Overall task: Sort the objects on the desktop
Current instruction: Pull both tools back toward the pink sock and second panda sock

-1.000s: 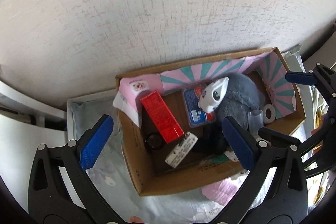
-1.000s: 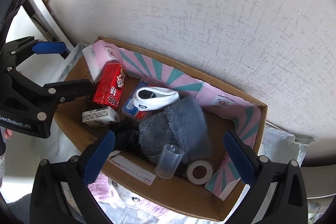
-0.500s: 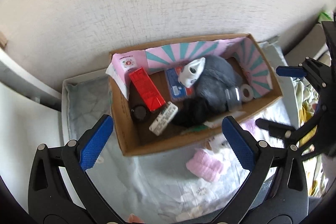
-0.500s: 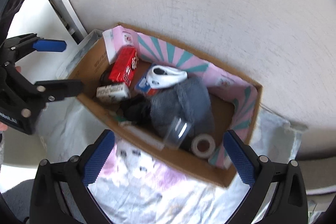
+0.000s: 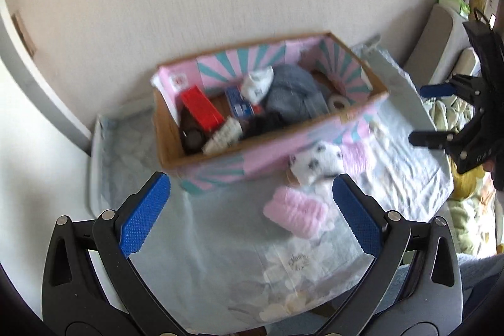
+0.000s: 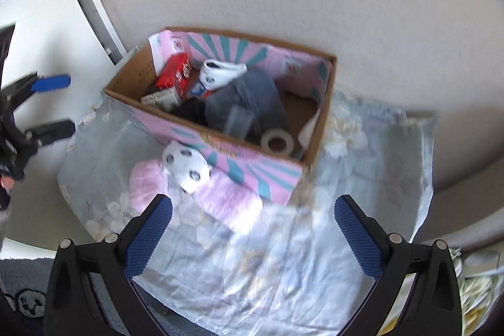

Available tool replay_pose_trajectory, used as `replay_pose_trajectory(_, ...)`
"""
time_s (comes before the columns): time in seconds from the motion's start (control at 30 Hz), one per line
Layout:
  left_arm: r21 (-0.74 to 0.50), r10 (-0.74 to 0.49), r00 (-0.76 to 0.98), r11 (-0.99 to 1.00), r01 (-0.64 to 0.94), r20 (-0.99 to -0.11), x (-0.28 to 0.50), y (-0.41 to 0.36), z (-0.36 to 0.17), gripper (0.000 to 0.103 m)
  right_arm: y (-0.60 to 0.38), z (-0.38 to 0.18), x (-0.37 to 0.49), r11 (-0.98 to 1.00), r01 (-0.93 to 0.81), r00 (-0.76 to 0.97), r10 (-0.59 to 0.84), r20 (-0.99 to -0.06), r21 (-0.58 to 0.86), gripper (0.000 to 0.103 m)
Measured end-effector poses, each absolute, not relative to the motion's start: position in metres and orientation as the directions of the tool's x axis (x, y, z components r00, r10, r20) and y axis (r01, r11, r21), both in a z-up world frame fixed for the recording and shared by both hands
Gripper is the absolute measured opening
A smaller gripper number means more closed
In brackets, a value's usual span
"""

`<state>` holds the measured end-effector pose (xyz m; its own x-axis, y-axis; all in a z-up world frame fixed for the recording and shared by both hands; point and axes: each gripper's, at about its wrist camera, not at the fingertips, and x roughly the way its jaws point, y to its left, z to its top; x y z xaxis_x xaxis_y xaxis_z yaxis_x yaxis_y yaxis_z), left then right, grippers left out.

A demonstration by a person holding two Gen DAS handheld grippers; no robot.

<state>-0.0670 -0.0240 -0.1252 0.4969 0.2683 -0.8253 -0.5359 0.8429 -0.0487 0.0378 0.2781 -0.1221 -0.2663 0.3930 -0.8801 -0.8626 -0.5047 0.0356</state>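
Hovering with its blue pads spread wide and nothing between them, the left gripper (image 5: 250, 211) hangs over the pale floral cloth (image 5: 220, 241), on the near side of the cardboard box (image 5: 220, 161). The right gripper (image 6: 252, 229) is just as wide open and empty, also short of the box. Inside the box, from its left end, lie a red carton (image 5: 201, 112), a white packet (image 5: 225, 136), a blue packet (image 5: 241, 106), a white mask (image 5: 258, 82), a grey plush (image 5: 293, 96) and a tape roll (image 5: 338, 102). Against the box's near wall, outside it, rest a spotted white plush (image 6: 187, 167) and pink fluffy socks (image 6: 230, 202), just ahead of both grippers. Compared with a second ago, both grippers have drawn back from above the box, so its outer wall and the cloth now show.
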Motion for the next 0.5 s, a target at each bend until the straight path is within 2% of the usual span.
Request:
replay_pose_trajectory(0.43,-0.076,0.252,0.524,0.847,-0.526,-0.814,-0.064,-0.056,-0.191,0.101,0.247,-0.154,0.013,-0.559,-0.828,-0.37,0.485,-0.793,0.045,0.103)
replay_pose_trajectory(0.5,-0.056,0.261,0.525,0.857,-0.513,-0.81,-0.06,-0.059,-0.199,0.101,0.247,-0.16,0.002,-0.58,-0.814,-0.384,0.484,-0.786,0.04,0.099)
